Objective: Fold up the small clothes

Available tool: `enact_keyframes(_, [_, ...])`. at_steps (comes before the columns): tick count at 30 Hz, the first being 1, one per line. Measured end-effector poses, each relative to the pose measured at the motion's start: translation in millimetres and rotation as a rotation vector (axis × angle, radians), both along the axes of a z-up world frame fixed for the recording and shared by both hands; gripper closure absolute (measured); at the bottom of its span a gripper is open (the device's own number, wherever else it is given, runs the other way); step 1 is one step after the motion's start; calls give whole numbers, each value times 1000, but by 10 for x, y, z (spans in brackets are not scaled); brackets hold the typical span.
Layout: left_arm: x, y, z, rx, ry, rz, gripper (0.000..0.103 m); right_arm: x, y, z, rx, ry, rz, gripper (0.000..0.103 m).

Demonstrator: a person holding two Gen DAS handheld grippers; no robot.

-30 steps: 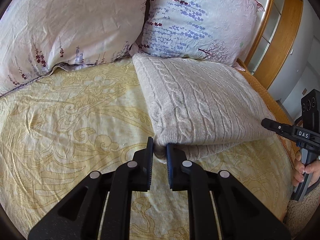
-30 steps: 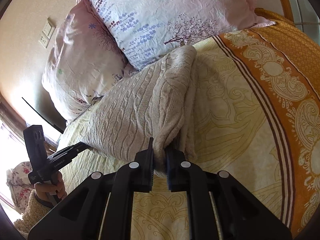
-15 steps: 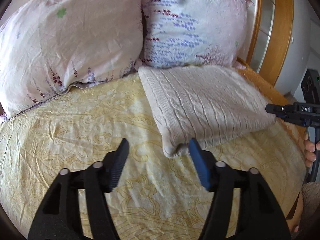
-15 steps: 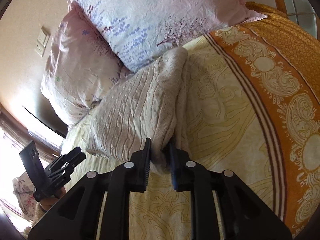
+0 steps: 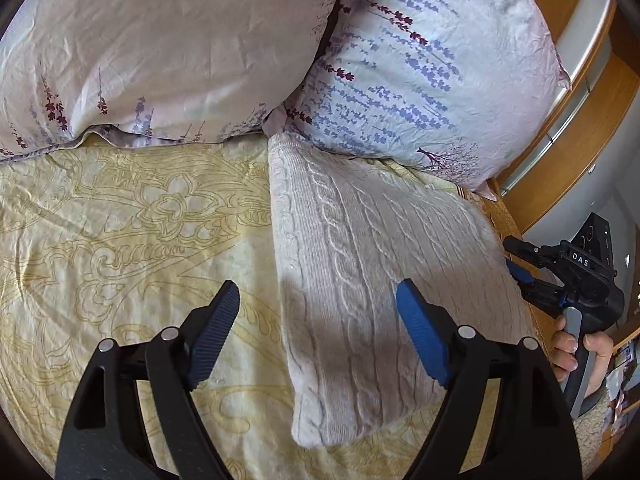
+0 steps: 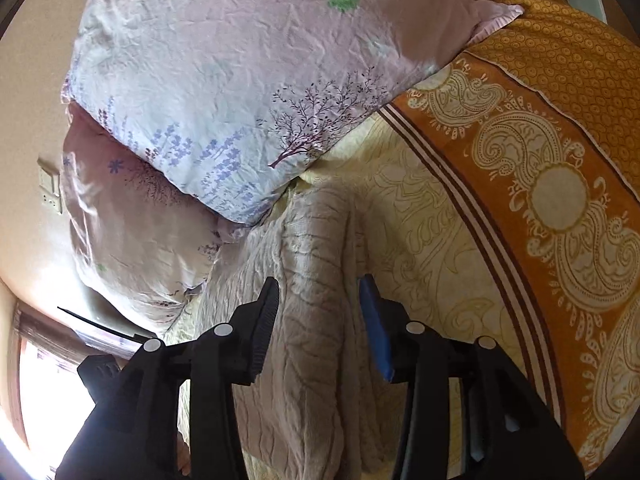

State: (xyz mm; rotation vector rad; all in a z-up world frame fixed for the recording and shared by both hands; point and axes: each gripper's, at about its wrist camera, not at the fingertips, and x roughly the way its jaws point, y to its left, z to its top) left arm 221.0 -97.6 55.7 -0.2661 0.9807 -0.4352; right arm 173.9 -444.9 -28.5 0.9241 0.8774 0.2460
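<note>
A folded cream cable-knit sweater [image 5: 372, 264] lies on the yellow patterned bedspread [image 5: 132, 232], its far edge against a floral pillow. My left gripper [image 5: 318, 324] is open and empty, just above the sweater's near left corner. In the right wrist view the sweater [image 6: 312, 280] runs lengthwise between the fingers. My right gripper [image 6: 318, 316] is open, its jaws standing either side of the sweater's thick folded edge without pinching it. The right gripper also shows in the left wrist view [image 5: 532, 264], at the sweater's right edge, held by a hand.
Two floral pillows [image 5: 420, 60] [image 5: 160, 40] lean at the head of the bed. An orange patterned border [image 6: 540, 180] of the bedspread runs along the right side. A wooden cabinet frame [image 5: 576, 128] stands past the bed at right. A wall switch [image 6: 50, 188] is at left.
Both grippers were shut on sweater corners a second ago. The left opened first, then the right, and the sweater now lies released on the bed. Both have moved forward over it.
</note>
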Motion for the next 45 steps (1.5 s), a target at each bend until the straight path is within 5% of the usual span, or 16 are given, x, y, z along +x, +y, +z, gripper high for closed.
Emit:
enact_keyframes(5, [201,-31,-104,-76,56,7,25,47,50,-87,15,-1,19,60])
enact_keyframes(7, [268,-37,-146,-117,77,7,44,74,69,-90,7,-24,41,86])
enact_keyframes(8, [288,-27,-171,-134,92,19,45,79,83,-71,-9,-35,44,92])
enact_keyframes(16, [288,188,-93,-220,46,46,90,72,178,337,-119,-244,44,94])
enact_keyframes(18, [261,240,-44,-197,0,62,101,98,210,303,-188,-225,41,94])
enact_keyframes(21, [279,255,-104,-195,10,61,101,173,175,11,-193,-116,29,94])
enact_keyframes(24, [230,189,-47,-179,-33,30,96,153,148,-85,-170,-107,22,94])
enact_keyframes(31, [238,69,-49,-132,-33,18,44,197,176,-64,-206,-110,0,94])
enact_keyframes(37, [253,-94,-203,-48,15,4,45,198,146,-108,-181,-101,28,93])
enact_keyframes(40, [285,-4,-180,-109,40,16,40,111,48,-90,-98,-102,29,73])
enact_keyframes(42, [329,73,-236,-163,90,25,32,68,-11,-70,-67,-99,27,29])
enact_keyframes(45, [385,101,-323,-200,136,36,31,55,-36,-46,-46,-104,47,26])
